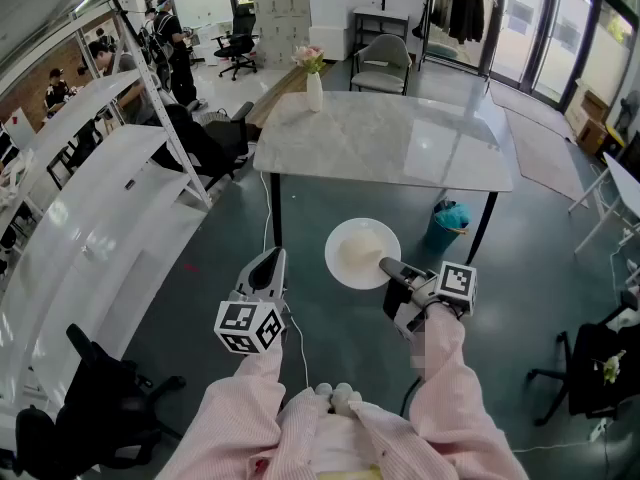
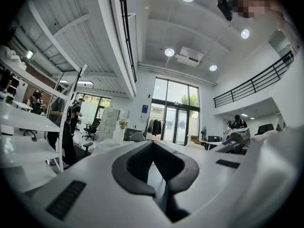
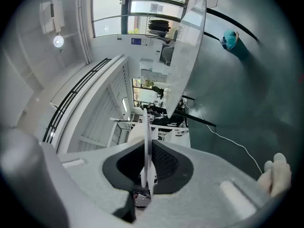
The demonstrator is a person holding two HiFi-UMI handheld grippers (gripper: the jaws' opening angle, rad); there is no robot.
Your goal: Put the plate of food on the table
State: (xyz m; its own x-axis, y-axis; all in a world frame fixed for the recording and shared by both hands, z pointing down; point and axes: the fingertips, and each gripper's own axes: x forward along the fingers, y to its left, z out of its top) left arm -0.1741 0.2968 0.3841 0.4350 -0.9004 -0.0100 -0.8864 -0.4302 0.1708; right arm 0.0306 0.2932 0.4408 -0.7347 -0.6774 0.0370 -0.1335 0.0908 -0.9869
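At the far left a long white shelf unit runs along the dark green floor. Next comes the left gripper, held low in front of the person. In the left gripper view its jaws stand a little apart, with nothing between the dark pads. Right of it the round white plate, with a pale mound of food on it, hangs in the air over the floor. It is on the near side of the white marble tabletop and not resting on it. The right gripper holds this plate by its right-hand rim. In the right gripper view the plate shows edge-on as a thin white blade, and the jaws are clamped on it from both sides. Toward the far left end of the tabletop stands a slim white vase with pale flowers. Further right, by the tabletop's near right leg, a teal bin sits on the floor.
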